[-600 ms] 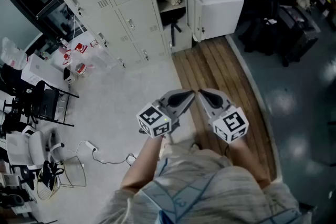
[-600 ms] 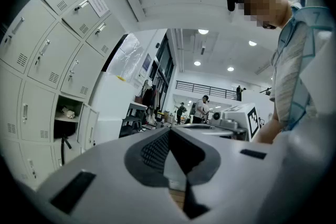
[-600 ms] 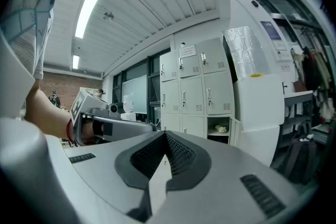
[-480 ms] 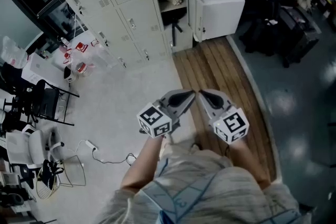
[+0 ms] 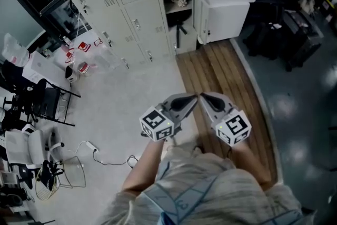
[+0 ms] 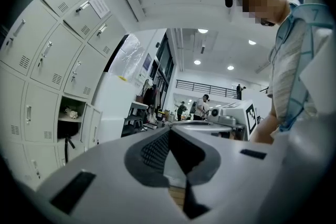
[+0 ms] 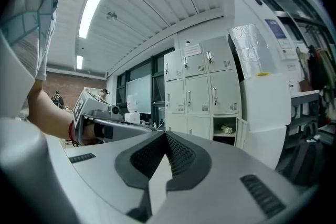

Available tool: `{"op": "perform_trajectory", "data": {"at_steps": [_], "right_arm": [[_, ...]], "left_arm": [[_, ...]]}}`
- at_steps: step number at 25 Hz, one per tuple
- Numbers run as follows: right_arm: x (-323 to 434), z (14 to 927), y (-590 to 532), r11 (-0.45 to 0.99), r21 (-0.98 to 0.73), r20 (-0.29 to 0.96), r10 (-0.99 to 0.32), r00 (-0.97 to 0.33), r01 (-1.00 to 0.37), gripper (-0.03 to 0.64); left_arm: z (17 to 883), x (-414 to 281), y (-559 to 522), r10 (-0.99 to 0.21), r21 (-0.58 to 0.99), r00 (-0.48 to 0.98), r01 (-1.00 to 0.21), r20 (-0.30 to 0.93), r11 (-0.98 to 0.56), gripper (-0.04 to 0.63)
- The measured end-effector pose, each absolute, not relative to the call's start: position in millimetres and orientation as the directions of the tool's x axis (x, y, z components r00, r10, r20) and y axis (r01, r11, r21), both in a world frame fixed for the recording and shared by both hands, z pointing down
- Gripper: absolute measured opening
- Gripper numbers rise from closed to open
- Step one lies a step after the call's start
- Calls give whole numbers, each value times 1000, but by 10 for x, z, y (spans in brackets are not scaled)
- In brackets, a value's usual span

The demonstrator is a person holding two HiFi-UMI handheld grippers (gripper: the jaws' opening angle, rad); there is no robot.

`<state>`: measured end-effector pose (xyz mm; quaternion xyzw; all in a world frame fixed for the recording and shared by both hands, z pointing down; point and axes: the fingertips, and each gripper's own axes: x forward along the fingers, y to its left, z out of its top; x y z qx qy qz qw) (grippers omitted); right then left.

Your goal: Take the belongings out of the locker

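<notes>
Lockers stand ahead; left tool and right tool hover closed, empty, tips converging.

Left of the left gripper, pale floor carries a loose white cable, perhaps with a power strip; wood planking ahead.

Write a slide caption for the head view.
Left hand-held gripper and right hand-held gripper, both shut, point toward the open locker.
</notes>
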<state>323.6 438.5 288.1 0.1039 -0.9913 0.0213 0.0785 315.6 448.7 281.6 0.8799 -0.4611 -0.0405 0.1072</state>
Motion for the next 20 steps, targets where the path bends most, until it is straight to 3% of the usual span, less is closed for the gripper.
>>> {"op": "perform_trajectory", "data": {"at_steps": [7,20], "right_arm": [[2808,2969,4365,979,4,231,-201,-952,-206,0],[1724,2966,4158,971,-11,223,-232,-947,-241,0]], "left_arm": [[2846,2670,4452,-828,241,561,-807,24,-539,3],[2875,1544,4249,-825,251,565,-802,20,-542,3]]}}
